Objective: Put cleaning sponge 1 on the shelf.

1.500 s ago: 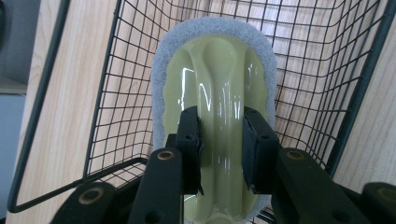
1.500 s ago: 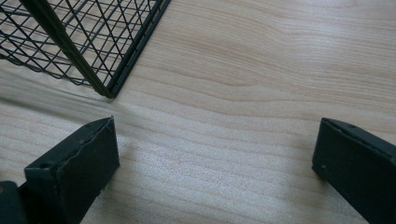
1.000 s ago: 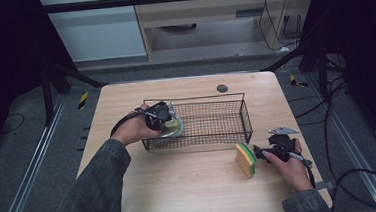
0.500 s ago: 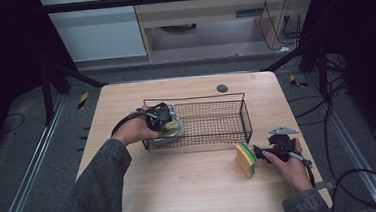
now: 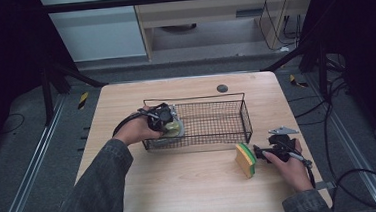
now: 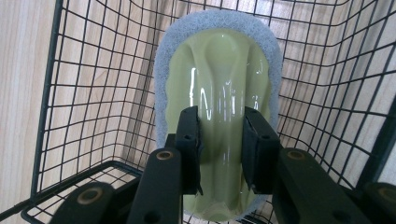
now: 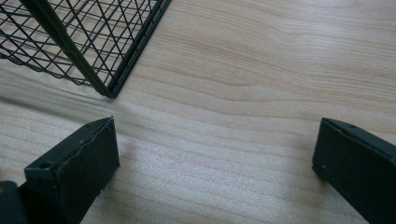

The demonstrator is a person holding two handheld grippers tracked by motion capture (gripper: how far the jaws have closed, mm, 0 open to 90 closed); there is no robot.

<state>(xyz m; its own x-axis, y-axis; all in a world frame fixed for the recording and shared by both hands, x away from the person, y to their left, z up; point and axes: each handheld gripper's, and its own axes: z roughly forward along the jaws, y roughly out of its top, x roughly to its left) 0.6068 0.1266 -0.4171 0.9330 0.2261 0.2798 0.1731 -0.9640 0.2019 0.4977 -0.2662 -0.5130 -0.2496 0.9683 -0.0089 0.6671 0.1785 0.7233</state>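
The left gripper (image 5: 169, 122) is clamped on the glossy pale-green handle of a scrubber (image 6: 218, 93) with a grey scouring pad around its rim; in the left gripper view both black pads (image 6: 189, 149) press against the raised middle ridge of that handle. The scrubber sits inside the left end of the black wire basket (image 5: 244, 113), close to its left wall, with the mesh rising around it.

The right gripper (image 5: 259, 153) rests low over the wooden table (image 5: 192, 196) just right of a yellow-and-green sponge (image 5: 245, 159), which stands on its edge in front of the basket's right corner. In the right gripper view its jaws stand wide apart with bare wood between them.

Compared with the frames from a second and half a second ago, nothing differs: both hands, the scrubber, the sponge and the basket lie in the same places, and the left grip is unchanged.
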